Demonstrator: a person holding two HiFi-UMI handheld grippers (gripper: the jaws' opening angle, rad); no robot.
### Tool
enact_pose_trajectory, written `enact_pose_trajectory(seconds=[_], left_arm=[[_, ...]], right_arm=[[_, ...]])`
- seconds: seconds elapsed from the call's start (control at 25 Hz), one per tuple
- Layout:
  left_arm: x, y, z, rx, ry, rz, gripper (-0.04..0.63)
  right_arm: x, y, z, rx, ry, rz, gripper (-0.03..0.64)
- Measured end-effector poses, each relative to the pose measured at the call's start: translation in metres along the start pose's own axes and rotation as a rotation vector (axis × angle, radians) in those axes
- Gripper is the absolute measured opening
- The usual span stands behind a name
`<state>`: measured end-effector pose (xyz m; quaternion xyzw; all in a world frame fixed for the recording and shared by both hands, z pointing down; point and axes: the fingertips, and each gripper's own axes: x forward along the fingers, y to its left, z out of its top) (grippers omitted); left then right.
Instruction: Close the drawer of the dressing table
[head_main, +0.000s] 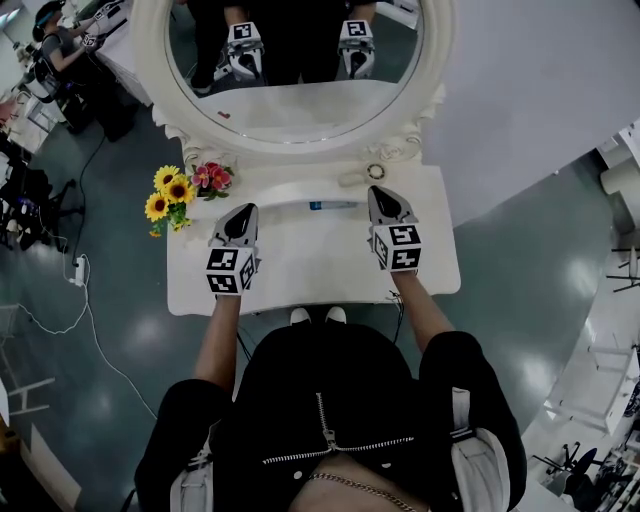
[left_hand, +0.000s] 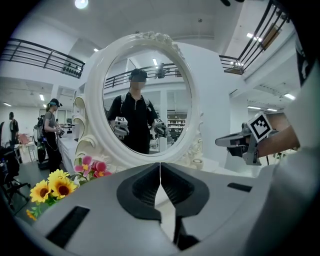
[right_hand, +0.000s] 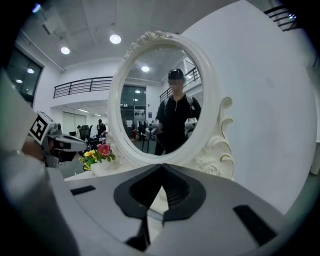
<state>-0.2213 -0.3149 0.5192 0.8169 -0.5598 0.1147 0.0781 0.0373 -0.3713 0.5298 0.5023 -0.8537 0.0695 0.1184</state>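
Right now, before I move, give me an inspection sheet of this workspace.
Surface: white dressing table top, level.
Job's things: drawer not visible; nothing juts past the front edge.
Clutter: flowers back left; blue-and-white tube and small ring near the mirror.
Grippers: left tongs and right tongs both shut, empty, above the top.
Cables: power strip and white cable on floor, left.
Surroundings: another person far left; white furniture right.

Black zip-front jacket (head_main: 330, 400) — grey, black-tipped left tool (head_main: 249, 207) and right tool (head_main: 377, 189), square-marked
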Motion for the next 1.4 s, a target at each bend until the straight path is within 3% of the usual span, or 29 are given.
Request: enact_pose_trajectory(seconds=[0.16,0.32,1.4], left_arm=[[-0.003,-0.001,0.004,0.003,-0.005,0.002,0.021],[-0.004,-0.003,0.007,0.005,-0.016,0.004,0.021],[-0.001,-0.006,0.002,-0.009,-0.006,0.005,0.021]], right_arm=[[-0.009,0.020,0.044,-0.021,-0.084,0.036,0.005],[-0.015,0.031,0.060,-0.012,-0.124,0.051,0.005],[-0.016,0.028,0.042,-0.008,-0.110,0.040,0.003]])
